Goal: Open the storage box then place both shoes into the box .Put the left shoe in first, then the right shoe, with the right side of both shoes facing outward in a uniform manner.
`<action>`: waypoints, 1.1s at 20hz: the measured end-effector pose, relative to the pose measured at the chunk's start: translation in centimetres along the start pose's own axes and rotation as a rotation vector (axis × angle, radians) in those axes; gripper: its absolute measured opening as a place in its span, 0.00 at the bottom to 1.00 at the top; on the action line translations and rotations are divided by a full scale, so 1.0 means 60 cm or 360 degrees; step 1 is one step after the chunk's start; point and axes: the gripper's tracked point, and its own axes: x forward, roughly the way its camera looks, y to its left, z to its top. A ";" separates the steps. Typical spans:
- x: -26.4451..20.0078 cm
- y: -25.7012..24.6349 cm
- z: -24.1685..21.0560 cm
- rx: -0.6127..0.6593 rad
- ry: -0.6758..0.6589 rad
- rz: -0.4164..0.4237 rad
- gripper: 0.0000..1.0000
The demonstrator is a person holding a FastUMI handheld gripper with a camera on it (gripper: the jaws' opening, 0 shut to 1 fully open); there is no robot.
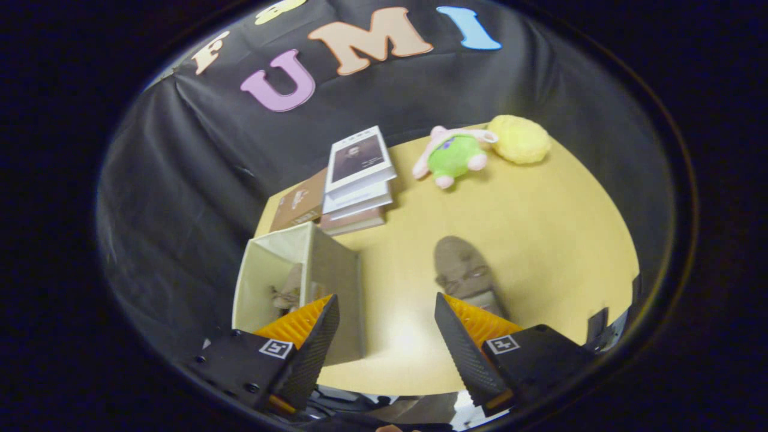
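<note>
An open beige fabric storage box (333, 282) stands on the yellow table (540, 222), just ahead of my left finger. One brown shoe (289, 289) sits inside it, partly hidden by the box wall and the finger. A second brown shoe (467, 271) lies on the table just beyond my right finger, toe pointing away. My gripper (387, 309) hovers above the table between box and shoe, open, with nothing between its fingers.
A stack of books (354, 180) lies beyond the box near the table's far edge. A green and pink plush toy (454, 156) and a yellow fluffy ball (519, 140) sit at the far side. Black cloth walls surround the table.
</note>
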 end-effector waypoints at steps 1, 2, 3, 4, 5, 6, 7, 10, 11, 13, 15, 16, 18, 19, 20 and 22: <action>0.007 -0.031 0.000 -0.0008 0.0009 -0.0049 1.00; 0.010 -0.061 -0.005 -0.0013 0.0029 -0.0093 0.99; 0.020 -0.085 -0.011 -0.0020 0.0050 -0.0133 0.99; 0.034 -0.108 -0.020 -0.0037 0.0078 -0.0166 0.99; 0.046 -0.129 -0.030 -0.0056 0.0109 -0.0201 0.99; 0.057 -0.150 -0.042 -0.0072 0.0147 -0.0235 0.99; 0.067 -0.168 -0.049 -0.0079 0.0177 -0.0262 0.99; 0.096 -0.204 -0.066 -0.0078 0.0250 -0.0309 0.98; 0.107 -0.215 -0.070 -0.0092 0.0265 -0.0324 0.98; 0.126 -0.232 -0.079 -0.0125 0.0310 -0.0344 0.94; 0.140 -0.241 -0.090 -0.0151 0.0362 -0.0361 0.87; 0.146 -0.246 -0.096 -0.0169 0.0382 -0.0371 0.84; 0.159 -0.259 -0.101 -0.0227 0.0391 -0.0389 0.75; 0.159 -0.249 -0.100 -0.0242 0.0407 -0.0350 0.69; 0.162 -0.247 -0.104 -0.0273 0.0413 -0.0337 0.63; 0.164 -0.242 -0.109 -0.0286 0.0433 -0.0313 0.51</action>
